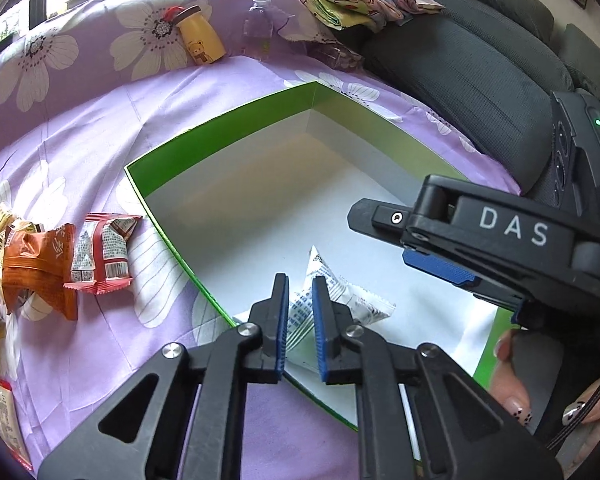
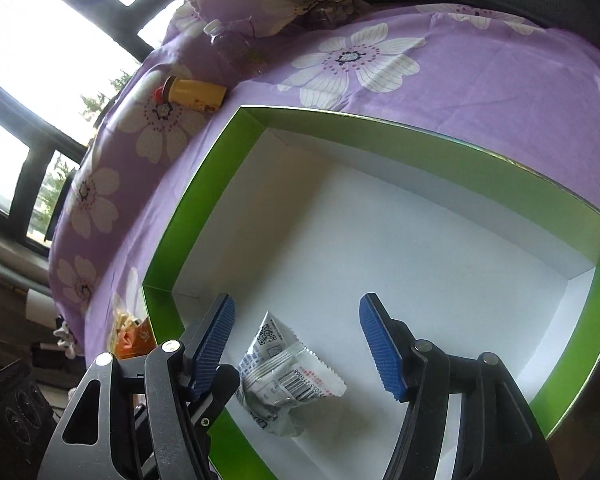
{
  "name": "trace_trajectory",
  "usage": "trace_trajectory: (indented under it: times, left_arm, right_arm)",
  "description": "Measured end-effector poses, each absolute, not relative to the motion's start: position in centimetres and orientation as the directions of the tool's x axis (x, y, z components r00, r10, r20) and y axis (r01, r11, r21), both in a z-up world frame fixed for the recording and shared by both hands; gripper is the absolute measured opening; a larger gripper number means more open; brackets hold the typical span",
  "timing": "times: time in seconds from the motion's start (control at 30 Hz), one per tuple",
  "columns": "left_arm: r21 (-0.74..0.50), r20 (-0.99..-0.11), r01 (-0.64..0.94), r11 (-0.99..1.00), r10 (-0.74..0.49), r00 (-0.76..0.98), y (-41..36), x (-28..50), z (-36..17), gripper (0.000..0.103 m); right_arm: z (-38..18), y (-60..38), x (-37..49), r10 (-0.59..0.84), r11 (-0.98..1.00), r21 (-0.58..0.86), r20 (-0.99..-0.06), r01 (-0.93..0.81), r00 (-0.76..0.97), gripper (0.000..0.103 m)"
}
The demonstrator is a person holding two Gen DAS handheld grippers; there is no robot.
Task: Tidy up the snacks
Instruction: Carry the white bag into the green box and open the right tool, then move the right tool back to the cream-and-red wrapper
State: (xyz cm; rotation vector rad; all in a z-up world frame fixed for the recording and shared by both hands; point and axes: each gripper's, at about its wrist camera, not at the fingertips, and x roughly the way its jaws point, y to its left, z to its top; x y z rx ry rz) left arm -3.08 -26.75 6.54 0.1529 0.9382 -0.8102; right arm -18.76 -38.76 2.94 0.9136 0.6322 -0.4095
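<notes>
White snack packet (image 2: 288,376) lies flat in green box (image 2: 204,216), long axis 11-to-5, we note. Left gripper (image 1: 300,320) closed, empty; right gripper (image 2: 296,344) open above packet.

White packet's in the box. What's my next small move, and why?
Probably swing the left gripper out toward the red snack packet: the white packet already lies on the green box floor, while several snacks wait on the purple cloth.

Glossy green cardboard box (image 2: 204,216) w/ matt white inside; crinkly plastic snack packet (image 2: 288,372); soft purple cloth (image 1: 100,128)
</notes>
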Motion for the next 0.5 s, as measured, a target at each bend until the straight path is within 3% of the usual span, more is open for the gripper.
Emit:
trace_trajectory:
  times: [0.3, 0.4, 0.5]
  left_arm:
    - [-0.142, -0.77, 0.685, 0.715, -0.515, 0.378, -25.6, -3.6, 6.5, 0.01]
    - [-0.196, -0.748, 0.685, 0.702, -0.559, 0.359, -24.9, -3.7, 7.0, 0.01]
    - [-0.288, -0.71, 0.676, 0.679, -0.625, 0.325, -23.2, -4.0, 8.4, 0.03]
  right_arm:
    - [3.1, -38.4, -18.5, -0.075, 0.568, 0.574, -0.678, 0.59, 0.731, 0.068]
    - [3.1, -38.3, -18.4, -0.08, 0.573, 0.563, -0.684, 0.595, 0.725, 0.07]
    - [3.5, -38.0, -18.5, -0.092, 0.586, 0.559, -0.673, 0.587, 0.734, 0.075]
